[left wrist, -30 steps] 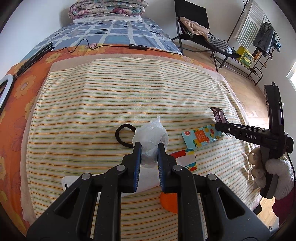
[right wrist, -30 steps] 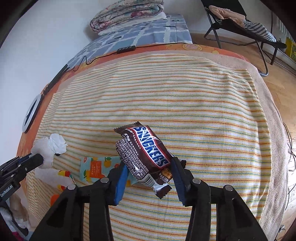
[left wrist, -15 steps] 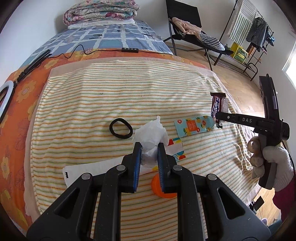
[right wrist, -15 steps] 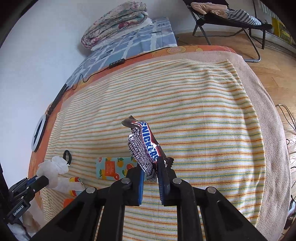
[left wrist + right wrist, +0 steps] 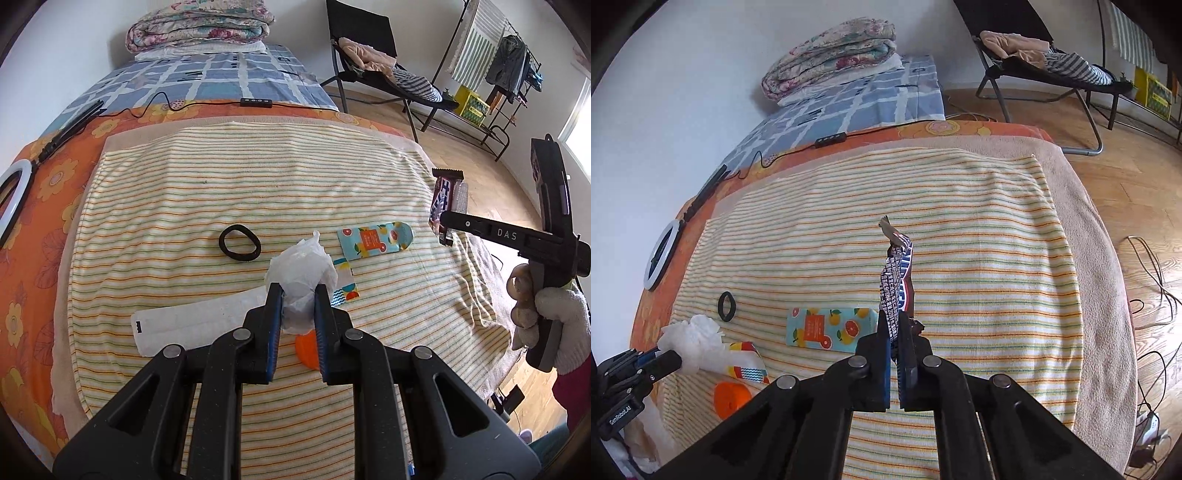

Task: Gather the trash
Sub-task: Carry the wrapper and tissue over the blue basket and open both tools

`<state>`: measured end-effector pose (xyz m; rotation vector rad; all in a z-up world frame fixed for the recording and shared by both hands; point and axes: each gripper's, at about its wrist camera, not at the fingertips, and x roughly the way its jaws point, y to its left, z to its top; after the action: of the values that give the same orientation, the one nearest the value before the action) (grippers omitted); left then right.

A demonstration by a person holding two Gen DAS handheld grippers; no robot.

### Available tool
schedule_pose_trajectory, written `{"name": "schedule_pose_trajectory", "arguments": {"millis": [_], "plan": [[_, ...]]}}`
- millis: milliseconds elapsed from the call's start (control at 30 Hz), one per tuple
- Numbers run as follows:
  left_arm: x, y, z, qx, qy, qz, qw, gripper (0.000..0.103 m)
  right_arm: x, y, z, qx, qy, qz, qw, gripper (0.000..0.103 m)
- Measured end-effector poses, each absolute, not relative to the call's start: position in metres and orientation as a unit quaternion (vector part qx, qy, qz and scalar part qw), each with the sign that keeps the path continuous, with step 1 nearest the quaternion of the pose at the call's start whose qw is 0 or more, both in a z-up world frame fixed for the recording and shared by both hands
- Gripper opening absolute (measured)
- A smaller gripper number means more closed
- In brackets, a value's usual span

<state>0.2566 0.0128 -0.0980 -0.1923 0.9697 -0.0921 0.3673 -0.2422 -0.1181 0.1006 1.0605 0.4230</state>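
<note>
My left gripper [image 5: 298,295] is shut on a crumpled white tissue [image 5: 301,275], held above the striped towel [image 5: 221,184]. The same tissue [image 5: 690,338] shows at the far left of the right wrist view. My right gripper [image 5: 894,325] is shut on a flattened brown chocolate-bar wrapper [image 5: 897,288], which stands upright, lifted off the towel. That wrapper [image 5: 445,201] hangs at the right of the left wrist view. On the towel lie a blue fruit-print packet [image 5: 375,240], a small colourful wrapper [image 5: 345,282], an orange lid [image 5: 306,349] and a white paper strip [image 5: 192,325].
A black hair tie [image 5: 239,243] lies on the towel left of the tissue. Behind it sit a cable with a remote [image 5: 256,102], a ring light [image 5: 13,195] and folded quilts [image 5: 199,24]. A chair with clothes [image 5: 373,55] stands on the wooden floor [image 5: 1126,184] at right.
The right gripper's jaws closed flat on the chocolate wrapper and lifted it off the towel. Both grippers rose; the left one kept its grip on the tissue.
</note>
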Motion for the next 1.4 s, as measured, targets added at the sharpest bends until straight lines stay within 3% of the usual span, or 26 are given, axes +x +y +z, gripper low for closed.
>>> {"name": "schedule_pose_trajectory", "arguments": {"millis": [433,767,1400], "plan": [[0.190,0.013,-0.069,-0.097,0.454,-0.045,0.885,0.015,0.281,-0.219,-0.066,0.010,0.482,0.270,0.834,0.000],[0.122,-0.004,-0.061,-0.092,0.452,-0.055,0.886,0.015,0.191,-0.205,-0.063,-0.006,0.493,0.305,0.815,0.000],[0.029,-0.012,-0.122,-0.135,0.505,-0.046,0.851,0.015,0.067,-0.201,-0.091,-0.016,0.513,0.347,0.785,0.000]]}}
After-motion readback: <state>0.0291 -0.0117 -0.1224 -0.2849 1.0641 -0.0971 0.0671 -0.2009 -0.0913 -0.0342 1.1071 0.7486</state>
